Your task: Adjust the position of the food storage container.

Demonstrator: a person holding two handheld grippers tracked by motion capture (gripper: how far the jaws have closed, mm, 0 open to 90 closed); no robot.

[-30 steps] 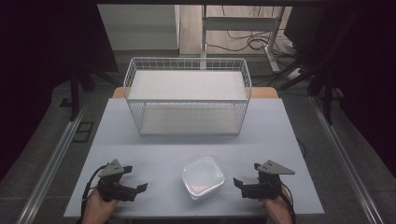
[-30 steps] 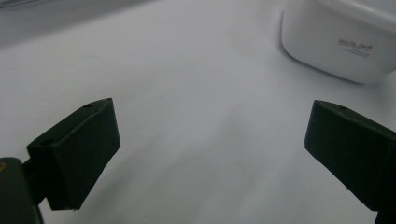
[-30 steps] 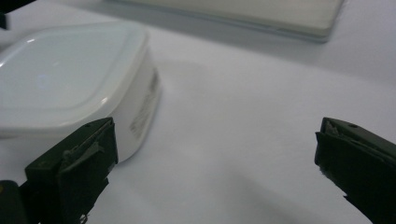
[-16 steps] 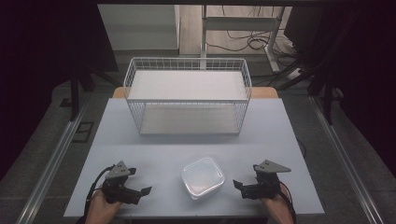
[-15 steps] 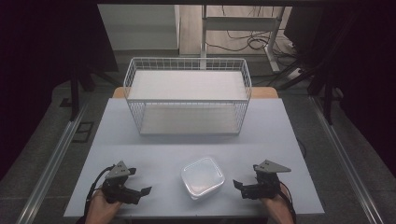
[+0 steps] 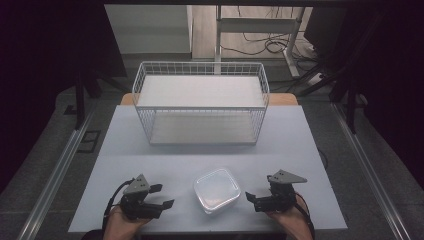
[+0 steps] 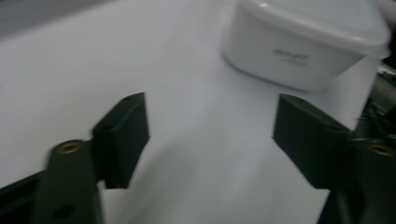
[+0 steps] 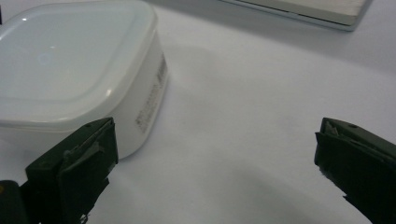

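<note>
A white lidded plastic container (image 6: 217,190) sits on the table near its front edge, between my two grippers. My left gripper (image 6: 163,196) rests to its left, open, jaws pointing at it with a gap between. The left gripper view has the container (image 7: 306,44) ahead at the upper right, beyond the spread jaws. My right gripper (image 6: 251,198) lies just right of the container, open, its fingertips close to the container's side. In the right gripper view the container (image 8: 79,74) stands beside the left jaw; nothing lies between the jaws.
A white wire basket (image 6: 201,102) stands at the back middle of the pale table (image 6: 310,145), with a flat board inside. Its bottom edge (image 8: 299,9) shows at the top of the right gripper view. Dark floor and metal rails flank the table.
My left gripper has shifted a little right, toward the container. The right gripper has barely moved. The container stays put.
</note>
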